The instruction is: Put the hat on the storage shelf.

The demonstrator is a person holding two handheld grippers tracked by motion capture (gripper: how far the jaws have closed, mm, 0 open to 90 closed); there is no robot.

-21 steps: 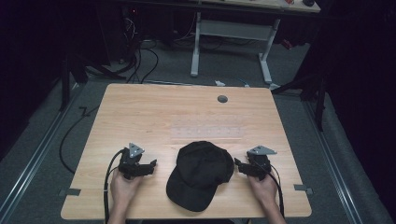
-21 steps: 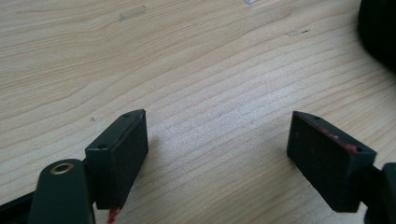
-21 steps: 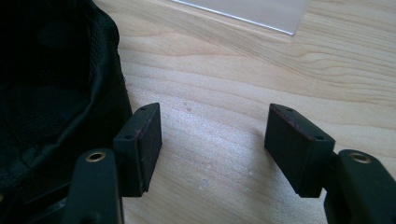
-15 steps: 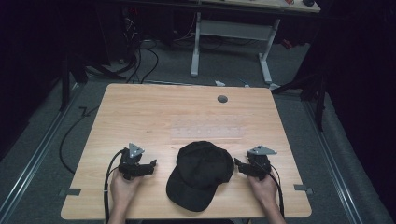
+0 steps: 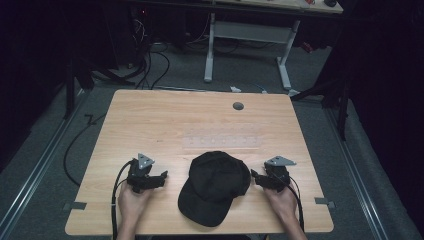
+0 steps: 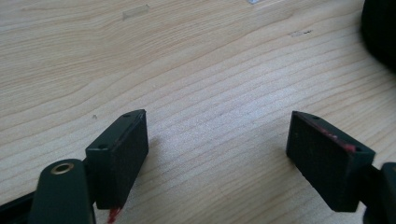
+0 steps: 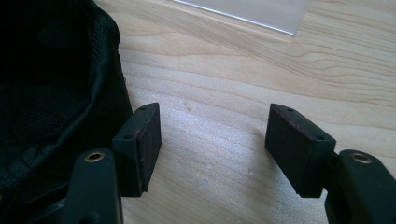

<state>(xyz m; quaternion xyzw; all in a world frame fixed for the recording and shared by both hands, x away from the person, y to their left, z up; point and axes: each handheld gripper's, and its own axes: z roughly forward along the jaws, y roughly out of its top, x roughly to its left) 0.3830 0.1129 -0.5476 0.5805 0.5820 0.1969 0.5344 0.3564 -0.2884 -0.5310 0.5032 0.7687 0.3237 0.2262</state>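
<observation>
Both hands low on table (image 5: 150, 115), flanking black cap (image 5: 215, 186); left tool (image 5: 159, 178) and right tool (image 5: 256, 177) gaping, empty.

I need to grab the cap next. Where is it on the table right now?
In the high view the black cap lies at the table's near edge, centred between the left tool and the right tool.

- Cap (image 5: 216, 187) lies on the tabletop (image 5: 165, 125) close to the near edge, about midway between the left and right edges, its brim toward the near edge.
- Left gripper (image 5: 161, 178) rests on the tabletop left of the cap, apart from it, near the near-left corner.
- Right gripper (image 5: 254, 176) rests right of the cap, just beside its crown.
- Clear strip (image 5: 222, 142) lies flat behind the cap, mid-table.
- Round grommet (image 5: 238, 106) sits near the far edge, right of centre.
</observation>
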